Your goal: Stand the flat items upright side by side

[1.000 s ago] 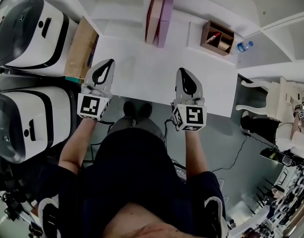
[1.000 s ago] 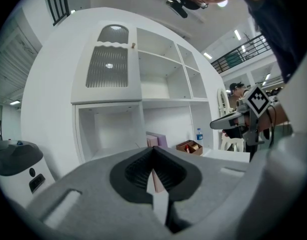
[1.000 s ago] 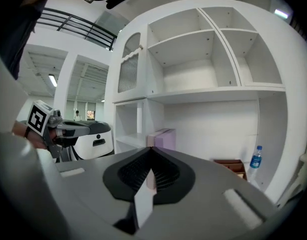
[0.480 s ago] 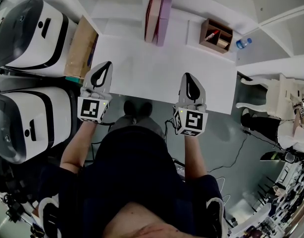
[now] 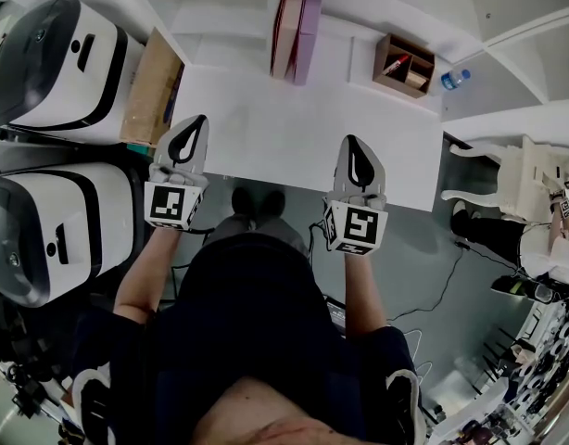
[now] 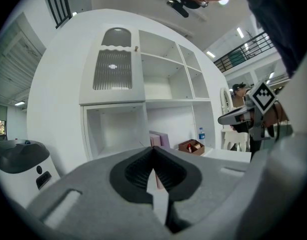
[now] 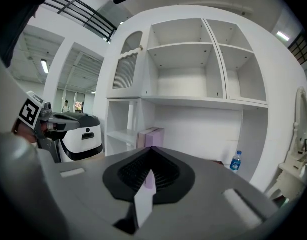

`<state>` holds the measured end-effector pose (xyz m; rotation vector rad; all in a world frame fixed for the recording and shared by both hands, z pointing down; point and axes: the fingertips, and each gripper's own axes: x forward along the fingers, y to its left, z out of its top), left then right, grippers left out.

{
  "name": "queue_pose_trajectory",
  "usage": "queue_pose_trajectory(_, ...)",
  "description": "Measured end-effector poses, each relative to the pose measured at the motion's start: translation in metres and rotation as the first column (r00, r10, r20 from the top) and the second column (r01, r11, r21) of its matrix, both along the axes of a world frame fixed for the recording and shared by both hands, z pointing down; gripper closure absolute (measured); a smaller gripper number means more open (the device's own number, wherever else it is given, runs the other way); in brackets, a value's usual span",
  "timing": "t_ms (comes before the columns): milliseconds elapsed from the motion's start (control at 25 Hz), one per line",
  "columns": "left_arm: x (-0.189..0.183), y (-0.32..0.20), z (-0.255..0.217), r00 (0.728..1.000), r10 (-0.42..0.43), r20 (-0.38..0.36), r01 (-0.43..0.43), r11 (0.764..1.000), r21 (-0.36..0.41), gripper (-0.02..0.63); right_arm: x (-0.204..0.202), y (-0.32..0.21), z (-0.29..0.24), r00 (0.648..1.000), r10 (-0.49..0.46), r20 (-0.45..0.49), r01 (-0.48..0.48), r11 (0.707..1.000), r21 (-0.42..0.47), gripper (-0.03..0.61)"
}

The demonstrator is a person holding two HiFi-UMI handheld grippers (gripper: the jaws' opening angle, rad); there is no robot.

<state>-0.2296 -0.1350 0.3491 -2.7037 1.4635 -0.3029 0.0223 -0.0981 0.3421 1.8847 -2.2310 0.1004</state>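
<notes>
Right, near edge of the white desk (image 5: pixel 294 142) first: left gripper (image 5: pixel 197 123) and right gripper (image 5: pixel 353 145) both hang over that edge, pointing across the desk, each with a marker cube at the back. The shells are smooth grey moulded plastic and taper to a point. The pads are black, ribbed and rubbery, framing a teardrop-shaped hollow. In its own view the left gripper (image 6: pixel 154 151) has its jaws fully together with nothing clamped. Only desk and shelving show through the hollow. The right gripper (image 7: pixel 151 153) reads the same: tips meeting, empty. The desk top is flat, matte and bare through the middle. At its far edge the dark-red flat item (image 5: pixel 286 21) and lilac flat item (image 5: pixel 309 28) stand upright, side by side and touching, backed against the white shelf unit (image 7: pixel 193 59). They're thin rectangular slabs with smooth covers. They sit well apart from both sets of fingertips, roughly between the lines the two grippers point along, and neither gripper touches them. At the desk's far right corner sits a small open wooden organiser (image 5: pixel 405 66), and just beyond that corner a clear water bottle (image 5: pixel 455 82) with a blue cap. Off the desk's left edge lies a brown cardboard box (image 5: pixel 153 86), then two rounded glossy white-and-black machines (image 5: pixel 53 58).
</notes>
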Motion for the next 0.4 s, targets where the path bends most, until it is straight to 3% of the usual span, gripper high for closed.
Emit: queue_pose_trajectory(400,0.0025,-0.0019,-0.0030,1.000,0.005,0.002,-0.005,1.000,0.008,0.615,0.0032,-0.0009,-0.0004,1.000,0.009,-0.020,-0.009,1.000,-0.006,0.580)
